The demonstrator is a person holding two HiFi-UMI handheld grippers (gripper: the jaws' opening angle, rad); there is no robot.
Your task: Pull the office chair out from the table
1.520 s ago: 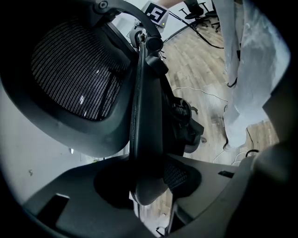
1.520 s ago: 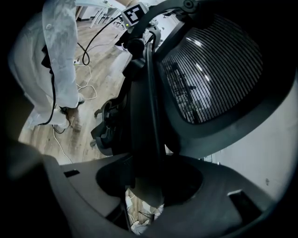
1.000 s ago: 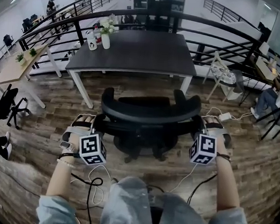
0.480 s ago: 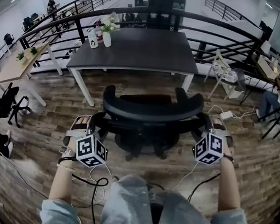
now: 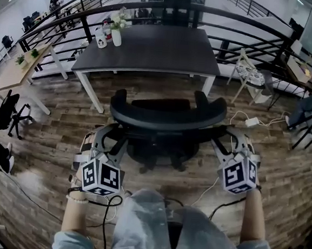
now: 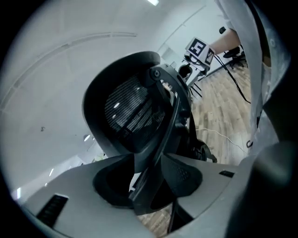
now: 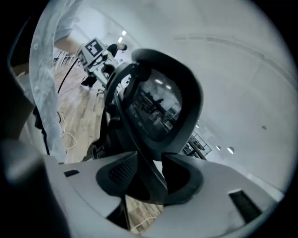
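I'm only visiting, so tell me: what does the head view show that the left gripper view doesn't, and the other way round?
Only the head view shows the dark table beyond the chair and the vase of flowers at its far corner. Only the left gripper view shows the mesh of the chair's back up close, and the left gripper with its jaws closing and a strut of the chair between them. Both show the office chair and the wooden floor.
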